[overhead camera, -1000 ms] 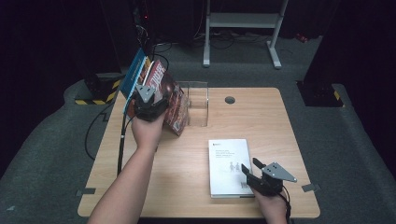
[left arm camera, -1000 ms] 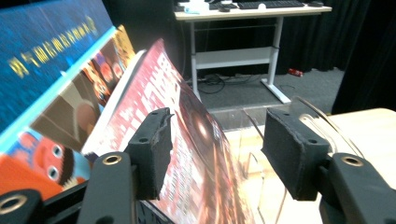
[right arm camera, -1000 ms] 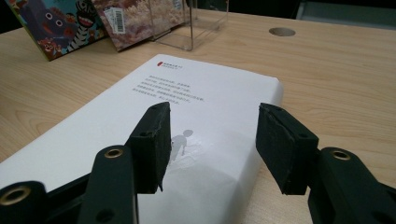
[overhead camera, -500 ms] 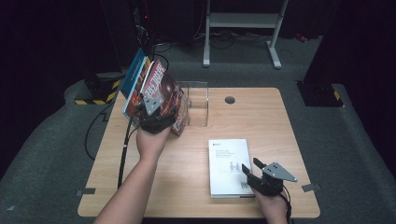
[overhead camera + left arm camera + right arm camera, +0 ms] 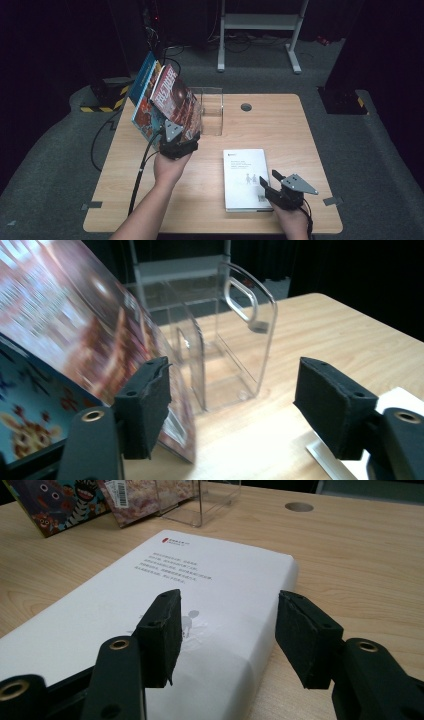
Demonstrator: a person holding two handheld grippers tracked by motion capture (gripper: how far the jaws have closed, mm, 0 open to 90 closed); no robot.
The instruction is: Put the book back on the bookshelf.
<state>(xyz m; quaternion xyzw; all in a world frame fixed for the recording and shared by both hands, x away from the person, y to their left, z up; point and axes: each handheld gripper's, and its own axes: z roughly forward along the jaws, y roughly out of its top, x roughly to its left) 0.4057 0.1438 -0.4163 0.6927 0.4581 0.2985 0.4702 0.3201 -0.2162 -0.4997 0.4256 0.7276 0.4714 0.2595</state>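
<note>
Two books lean together at the left of a clear acrylic holder (image 5: 212, 112): a red-brown one (image 5: 172, 97) in front and a blue one (image 5: 145, 85) behind. My left gripper (image 5: 179, 136) sits at their lower edge. In the left gripper view my left gripper (image 5: 235, 405) is open and its jaws have just been opening; the red-brown book (image 5: 75, 330) passes beside the left pad, untouched, and the holder (image 5: 235, 340) stands ahead. A white book (image 5: 245, 175) lies flat. My right gripper (image 5: 270, 181) is open at its near right corner, with the white book (image 5: 190, 585) under the jaws of my right gripper (image 5: 227, 635).
A round cable hole (image 5: 245, 106) is in the tabletop behind the holder. The left gripper's cable (image 5: 140, 175) trails off the table's near left. A white metal frame (image 5: 260, 22) stands on the floor beyond the table, and a yellow-black striped block (image 5: 100, 100) lies at the left.
The left hand has come down and back toward the person from the red-brown book's upper part to its lower edge, and its jaws have widened. The right hand has kept still.
</note>
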